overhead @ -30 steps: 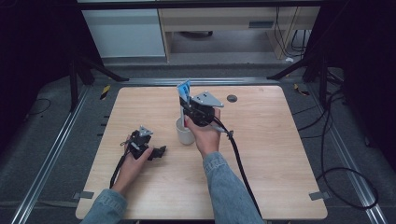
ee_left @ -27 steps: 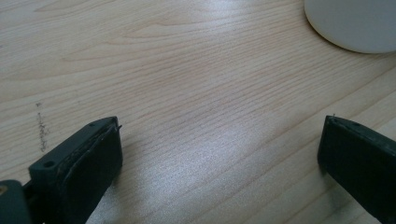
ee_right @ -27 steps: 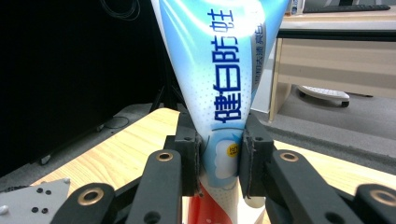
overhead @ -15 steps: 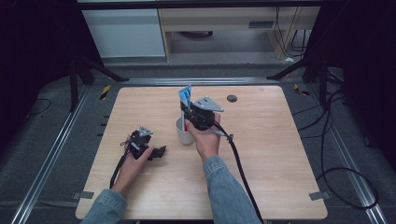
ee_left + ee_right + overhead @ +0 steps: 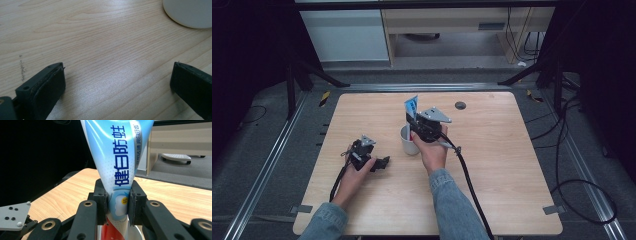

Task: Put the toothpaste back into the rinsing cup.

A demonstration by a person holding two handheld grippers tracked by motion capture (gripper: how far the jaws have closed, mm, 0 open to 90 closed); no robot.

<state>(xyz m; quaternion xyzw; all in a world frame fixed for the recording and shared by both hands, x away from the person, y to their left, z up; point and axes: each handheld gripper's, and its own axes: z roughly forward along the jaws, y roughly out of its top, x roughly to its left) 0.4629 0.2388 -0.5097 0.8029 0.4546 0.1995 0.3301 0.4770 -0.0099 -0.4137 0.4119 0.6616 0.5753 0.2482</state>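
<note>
My right gripper (image 5: 117,205) is shut on a blue and white toothpaste tube (image 5: 117,157) that stands upright, its flat crimped end up and its red lower end reaching into a white cup (image 5: 136,233). In the high view the right gripper (image 5: 412,121) holds the tube (image 5: 411,106) over the cup (image 5: 408,141) at the middle of the wooden table (image 5: 512,165). My left gripper (image 5: 382,163) rests low on the table, left of the cup, with its jaws wide apart and nothing between them. The left gripper (image 5: 117,80) sees bare wood and the cup's base (image 5: 190,12) at the upper right.
A small dark round grommet (image 5: 460,105) sits near the table's far edge. A black cable (image 5: 469,185) trails from the right gripper toward the near edge. White cabinets (image 5: 352,35) stand beyond the table on a grey floor.
The right hand has sunk a little, bringing the toothpaste tube lower into the cup. The left hand has kept still.
</note>
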